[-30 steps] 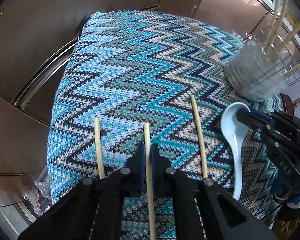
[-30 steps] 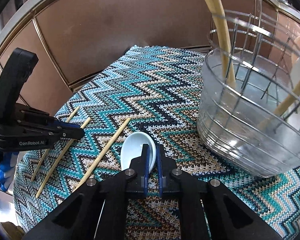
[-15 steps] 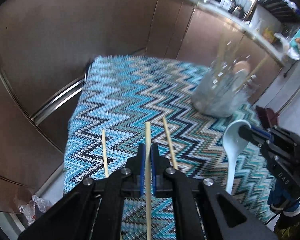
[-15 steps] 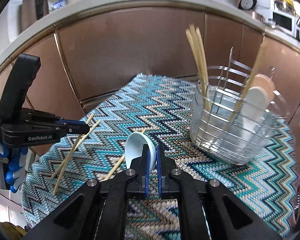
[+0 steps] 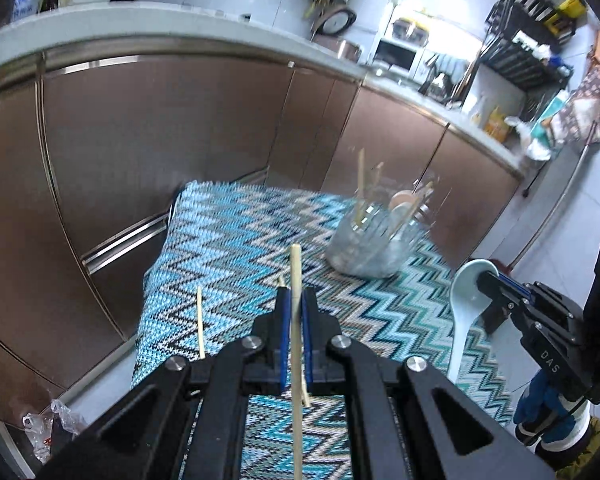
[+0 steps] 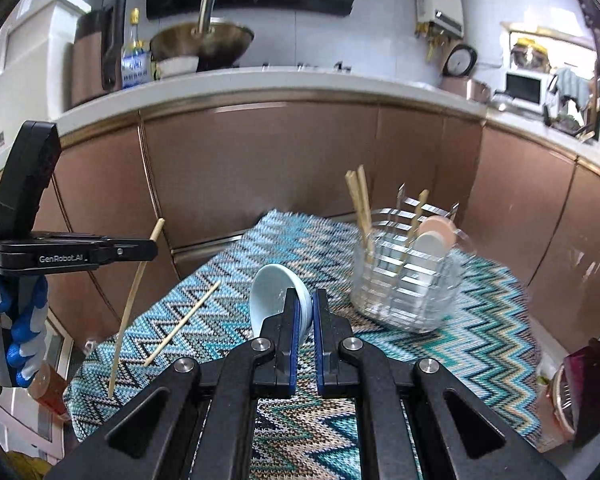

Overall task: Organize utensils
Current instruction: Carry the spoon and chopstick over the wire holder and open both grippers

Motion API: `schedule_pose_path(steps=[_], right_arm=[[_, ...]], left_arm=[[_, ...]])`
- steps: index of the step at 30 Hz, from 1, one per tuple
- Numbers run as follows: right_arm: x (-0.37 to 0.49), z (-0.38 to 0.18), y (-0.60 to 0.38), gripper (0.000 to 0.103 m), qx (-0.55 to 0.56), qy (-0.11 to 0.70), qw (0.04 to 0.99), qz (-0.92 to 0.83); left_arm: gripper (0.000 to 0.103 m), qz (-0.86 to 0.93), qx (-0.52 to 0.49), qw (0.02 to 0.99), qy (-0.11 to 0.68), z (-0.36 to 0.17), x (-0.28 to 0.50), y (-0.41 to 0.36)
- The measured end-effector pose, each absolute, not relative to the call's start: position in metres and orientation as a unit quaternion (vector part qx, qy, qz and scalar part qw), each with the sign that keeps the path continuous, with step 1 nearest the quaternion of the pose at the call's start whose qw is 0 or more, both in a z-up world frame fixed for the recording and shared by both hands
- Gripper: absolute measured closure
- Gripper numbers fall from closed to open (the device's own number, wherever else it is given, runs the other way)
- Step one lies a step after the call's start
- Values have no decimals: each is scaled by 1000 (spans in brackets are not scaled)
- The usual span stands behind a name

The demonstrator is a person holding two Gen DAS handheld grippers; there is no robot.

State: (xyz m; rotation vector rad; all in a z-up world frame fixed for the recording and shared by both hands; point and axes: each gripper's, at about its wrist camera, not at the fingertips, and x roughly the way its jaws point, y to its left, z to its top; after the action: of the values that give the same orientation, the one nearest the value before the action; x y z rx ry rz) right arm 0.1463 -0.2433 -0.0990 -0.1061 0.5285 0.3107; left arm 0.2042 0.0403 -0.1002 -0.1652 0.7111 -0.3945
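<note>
My left gripper is shut on a wooden chopstick, held in the air above the zigzag-patterned tablecloth. In the right wrist view that left gripper hangs at the left with the chopstick slanting down from it. My right gripper is shut on a pale blue ceramic spoon, bowl forward; the left wrist view shows this spoon at the right. Two more chopsticks lie on the cloth, one partly hidden behind my fingers. A clear utensil holder with chopsticks and spoons stands at the back right.
Brown cabinet fronts close off the far side of the table, under a counter with a wok and a bottle. A blue-and-white gloved hand grips the left tool. A plastic bag lies on the floor at the left.
Both grippers have risen off the cloth and tilted upward, the left carrying the chopstick and the right the spoon. The table now sits lower and farther, and the counter has come into view.
</note>
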Motion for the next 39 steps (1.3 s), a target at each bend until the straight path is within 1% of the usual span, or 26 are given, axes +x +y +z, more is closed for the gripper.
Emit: schedule_pose_path(steps=[5, 10, 14, 20, 25, 28, 31, 39], right_arm=[[130, -72, -255, 97, -58, 220, 965, 127], [131, -47, -274, 97, -57, 180, 978, 93], [150, -31, -293, 97, -57, 145, 986, 58], [189, -14, -318, 97, -60, 84, 995, -1], [227, -22, -328, 97, -66, 59, 996, -20], [250, -34, -332, 97, -70, 51, 996, -29], [268, -48, -334, 97, -73, 48, 995, -41], [290, -86, -333, 97, -82, 53, 994, -57]], left_arm=[[98, -208, -86, 928, 296, -63, 190, 32], [98, -226, -92, 938, 245, -24, 196, 11], [98, -238, -107, 944, 202, 6, 220, -12], [98, -236, -132, 954, 131, 34, 267, -49], [98, -212, -142, 963, 82, 33, 304, -82], [98, -192, -135, 971, 52, 24, 323, -103], [98, -178, -132, 974, 39, 9, 337, -116], [98, -151, -127, 979, 53, -44, 366, -137]])
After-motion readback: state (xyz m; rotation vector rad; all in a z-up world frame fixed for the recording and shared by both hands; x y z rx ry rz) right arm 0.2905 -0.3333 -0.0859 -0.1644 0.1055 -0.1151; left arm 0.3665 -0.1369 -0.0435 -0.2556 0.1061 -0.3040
